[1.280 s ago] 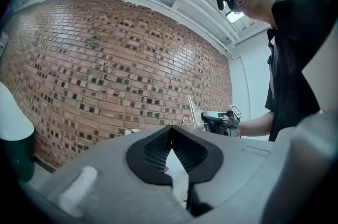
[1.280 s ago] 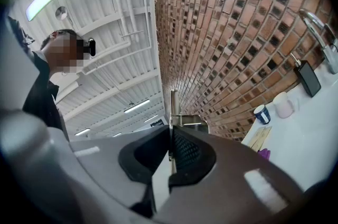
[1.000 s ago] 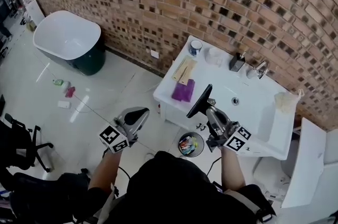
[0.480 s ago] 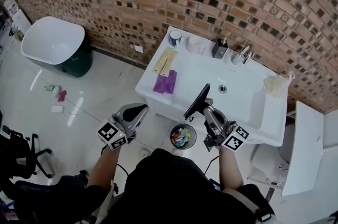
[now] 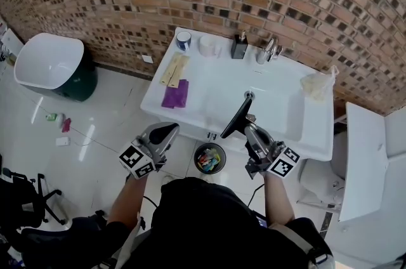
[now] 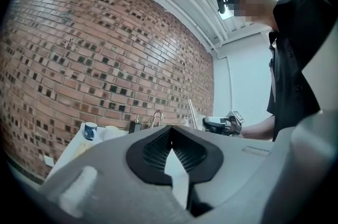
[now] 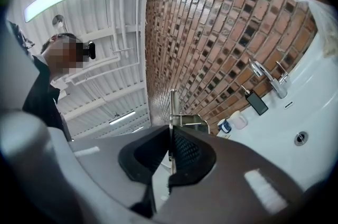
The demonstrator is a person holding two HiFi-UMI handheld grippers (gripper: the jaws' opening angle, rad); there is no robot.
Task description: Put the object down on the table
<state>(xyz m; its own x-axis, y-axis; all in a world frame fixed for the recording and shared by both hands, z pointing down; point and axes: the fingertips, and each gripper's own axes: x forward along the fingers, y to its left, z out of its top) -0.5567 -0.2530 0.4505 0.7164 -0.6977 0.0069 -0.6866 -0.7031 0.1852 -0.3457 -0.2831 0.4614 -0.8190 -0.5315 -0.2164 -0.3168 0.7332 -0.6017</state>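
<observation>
Count: 2 grey handheld grippers, i.e. left gripper (image 5: 166, 130) and right gripper (image 5: 249, 124). 1 black flat panel (image 5: 236, 120), 1 white rectangular washbasin (image 5: 209, 87), 1 chrome tap (image 5: 269, 49), 1 purple cloth (image 5: 175, 94), 1 blue-and-white mug (image 5: 183, 40), 1 black soap dispenser (image 5: 239, 45), 1 round waste bin (image 5: 196, 158), 1 white bathtub (image 5: 47, 61).

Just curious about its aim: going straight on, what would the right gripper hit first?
The right gripper, with its dark panel leading, probably meets the brick wall behind the sink; depth is unclear.

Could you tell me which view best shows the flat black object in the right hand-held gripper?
The head view: the flat black object shows its broad face in the right hand-held gripper. The right gripper view shows only its thin edge between the jaws; the left gripper view, a sliver.
</observation>
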